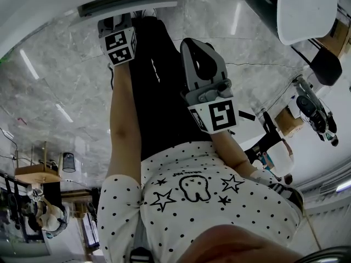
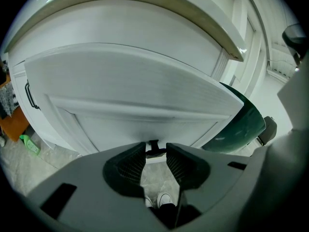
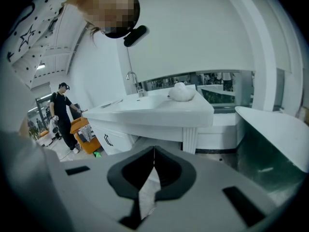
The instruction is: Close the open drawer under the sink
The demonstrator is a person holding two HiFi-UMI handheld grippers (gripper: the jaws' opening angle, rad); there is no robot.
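Two faults are likely from here. First, the left gripper (image 2: 155, 154) can slip off the handle (image 2: 153, 145). The handle is small and dark, and it sits only at the very tips of the jaws, which are drawn in narrowly and appear to pinch it. A push that is not square to the drawer front (image 2: 130, 91) would probably roll the tips off the handle. Second, the drawer can skew on its runners. The handle sits low on the wide white panel, so an off-axis shove may jam one side before the front seats.

I also note a dark green curved object (image 2: 241, 122) just beside the drawer's far edge. I cannot tell whether it touches the drawer, but if it lies in the path it would stop the travel early.

The drawer front fills the left gripper view directly ahead of the jaws. It stands out from the cabinet under the overhanging white counter edge (image 2: 159, 11).

The right gripper (image 3: 153, 164) plays no part. Its jaws are pressed together on nothing, and it is held well apart from the drawer, looking across at the sink (image 3: 145, 108) and faucet (image 3: 134, 81). In the head view both grippers hang over the marble floor (image 1: 60, 108).
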